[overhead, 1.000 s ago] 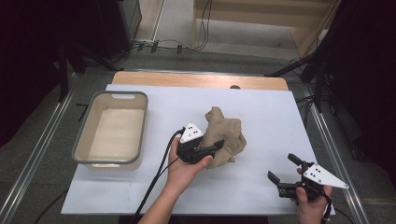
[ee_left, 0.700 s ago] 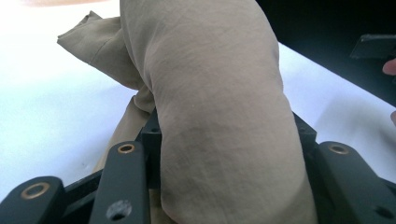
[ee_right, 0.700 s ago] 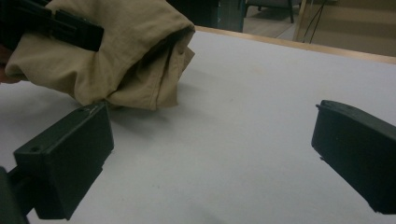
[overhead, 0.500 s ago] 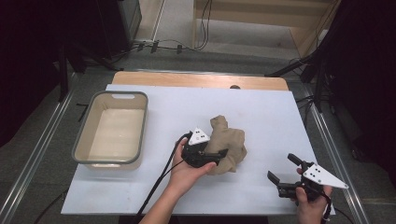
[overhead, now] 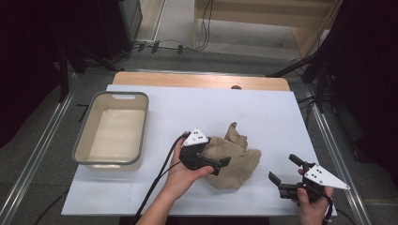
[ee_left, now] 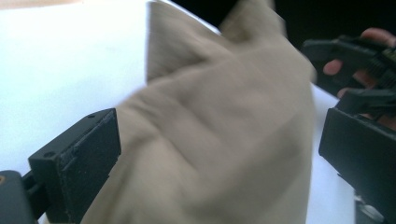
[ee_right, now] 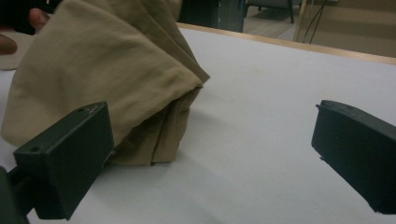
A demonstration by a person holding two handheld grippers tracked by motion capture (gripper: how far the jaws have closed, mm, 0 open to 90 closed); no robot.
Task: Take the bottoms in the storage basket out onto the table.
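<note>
High view, tan cloth (overhead: 234,159) crumpled, peak toward far edge, L gripper (overhead: 220,165) fingers just opened wide, R gripper (overhead: 283,169) wide.

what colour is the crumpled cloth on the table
Plain tan, no pattern: the cloth shows best in the right gripper view.

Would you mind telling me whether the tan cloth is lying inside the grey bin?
No, in the high view the tan cloth lies crumpled on the white table, well to the right of the grey bin.

each black hand-held gripper (overhead: 220,164) carries a grey three-cornered plate and a black cable.
</note>
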